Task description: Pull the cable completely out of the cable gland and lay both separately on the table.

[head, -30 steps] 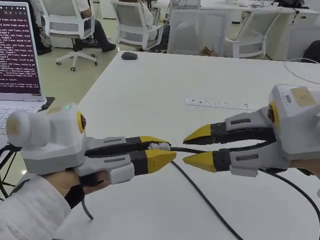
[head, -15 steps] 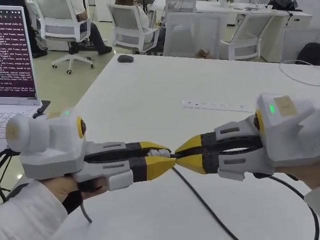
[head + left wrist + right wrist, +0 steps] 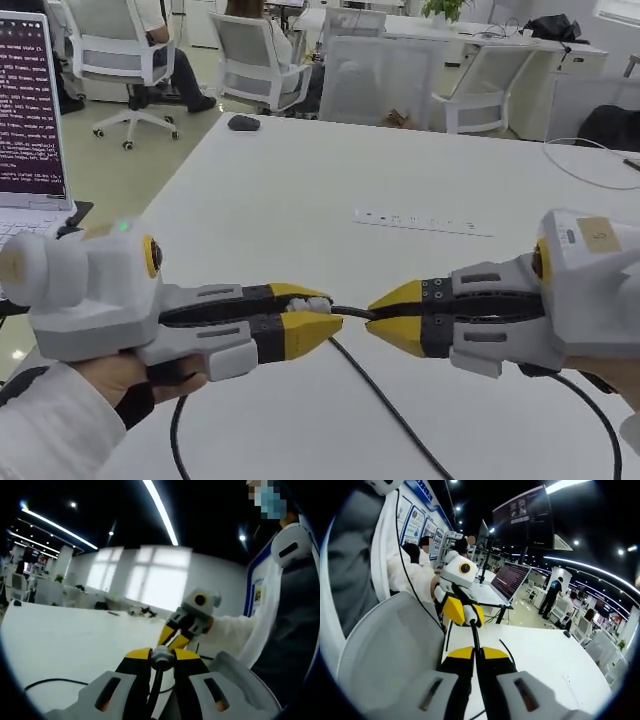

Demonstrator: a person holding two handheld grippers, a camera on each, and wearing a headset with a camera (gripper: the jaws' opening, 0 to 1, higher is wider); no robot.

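Left gripper clamps gland, right gripper pinches cable

Open-plan office: swivel chairs, white desks, laptop, wall monitors.

Cable beyond bottom edge

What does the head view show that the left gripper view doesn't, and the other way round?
Head view adds: the laptop at the left, plus the power strip and the mouse on the table. Left gripper view adds: bright windows, a ceiling light strip and the person's torso. Shared: the table, the left gripper shut on the cable gland, the right gripper shut on the cable, tips facing each other.
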